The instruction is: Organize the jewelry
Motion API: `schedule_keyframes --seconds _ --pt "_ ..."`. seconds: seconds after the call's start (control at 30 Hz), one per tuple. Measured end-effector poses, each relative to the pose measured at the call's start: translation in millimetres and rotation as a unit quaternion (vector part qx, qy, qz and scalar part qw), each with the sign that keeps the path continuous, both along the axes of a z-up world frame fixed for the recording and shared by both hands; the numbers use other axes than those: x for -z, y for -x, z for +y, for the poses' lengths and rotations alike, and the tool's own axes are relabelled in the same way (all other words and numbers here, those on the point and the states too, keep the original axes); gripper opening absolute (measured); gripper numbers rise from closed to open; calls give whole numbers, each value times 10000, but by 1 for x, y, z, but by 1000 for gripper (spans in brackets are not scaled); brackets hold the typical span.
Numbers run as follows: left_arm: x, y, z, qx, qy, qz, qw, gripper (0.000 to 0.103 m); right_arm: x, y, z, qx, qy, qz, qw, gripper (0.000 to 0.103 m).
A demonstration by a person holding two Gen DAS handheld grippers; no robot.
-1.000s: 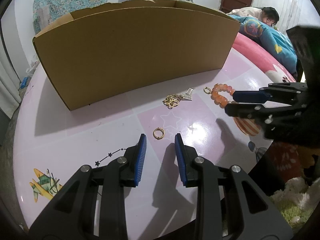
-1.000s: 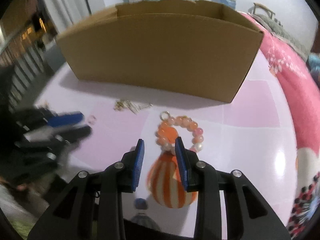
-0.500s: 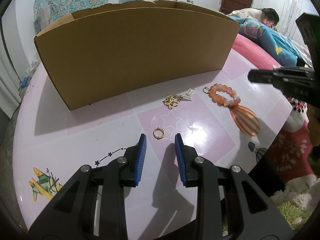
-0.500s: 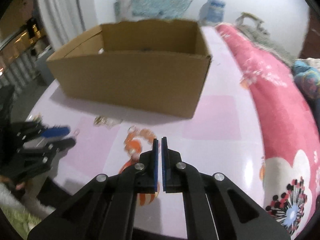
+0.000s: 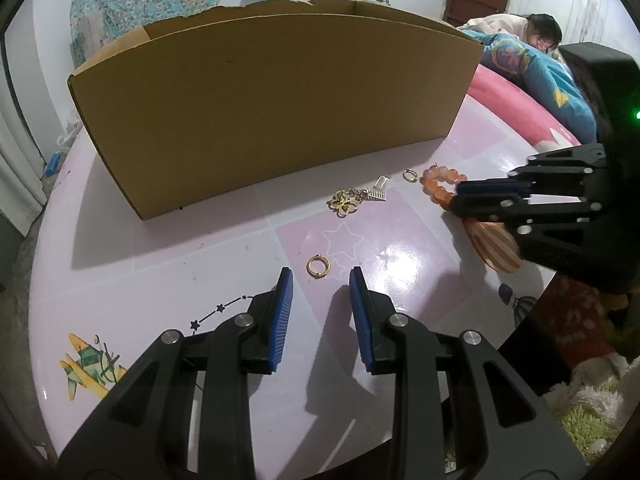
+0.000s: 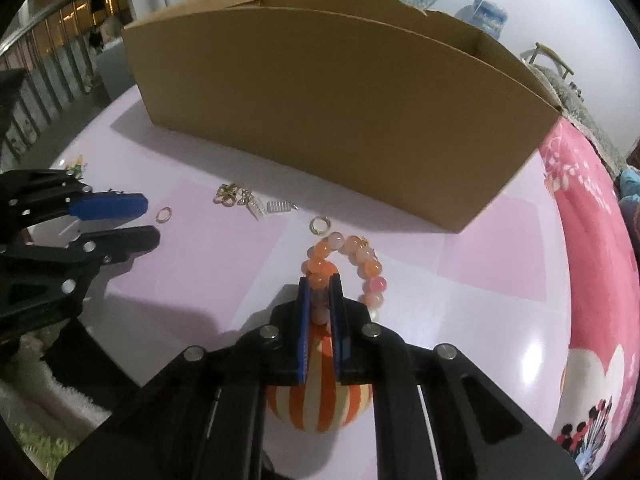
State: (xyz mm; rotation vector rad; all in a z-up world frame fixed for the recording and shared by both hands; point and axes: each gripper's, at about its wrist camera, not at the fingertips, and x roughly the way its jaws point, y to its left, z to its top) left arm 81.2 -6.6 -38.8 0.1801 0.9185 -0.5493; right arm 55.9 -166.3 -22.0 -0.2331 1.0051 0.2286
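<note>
Glossy pink table (image 5: 132, 248) with star and aeroplane prints; open brown cardboard box (image 5: 280, 108) at its far side. My right gripper (image 6: 320, 292) pinches the orange bead bracelet (image 6: 352, 256) before the box. My left gripper (image 5: 320, 292) gapes empty near a small gold ring (image 5: 318, 266).

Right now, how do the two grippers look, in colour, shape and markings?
Both the left gripper and the right gripper are black plastic with two long fingers. The inner pads are blue and ribbed. Round silver bolts mark the joints. A small green light glows on the right gripper's black housing. No cables or sleeves are visible.
</note>
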Motion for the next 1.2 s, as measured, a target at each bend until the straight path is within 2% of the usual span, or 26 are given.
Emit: schedule_keyframes --seconds 0.13,0.3,0.4,0.43,0.5,0.53,0.6,0.77,0.87,1.07,1.2 --pt "0 0 -2 -8 8 18 10000 28 -11 17 -14 53 146 -102 9998 9" --pt "0 -1 -2 -16 40 24 10000 28 -5 27 -33 363 483 -44 9982 10" --pt "1 -1 -2 -32 58 25 10000 28 -3 25 -45 636 415 -27 9971 10" --pt "1 -1 -1 -33 64 28 10000 28 -4 24 -46 704 364 -42 9968 12" --pt "1 -1 0 -29 102 58 9999 28 -8 19 -50 779 185 -7 9968 24" --pt "1 -1 1 -22 128 81 9999 28 -12 20 -53 846 -8 -59 9964 37" --pt "1 -1 3 -12 186 130 9997 28 -20 17 -57 892 -294 -167 9954 45" --pt "1 -3 2 -49 142 102 9998 28 -28 11 -62 960 -1121 -242 9888 45" --pt "1 -7 -2 -62 85 67 9999 28 -24 6 -57 968 -1423 -194 9849 45" --pt "1 -6 -13 111 -369 -207 9990 23 -23 6 -42 884 -1578 -190 9833 45" --pt "1 -8 -14 169 -381 -223 9989 17 -21 5 -38 838 -1643 -167 9827 45"
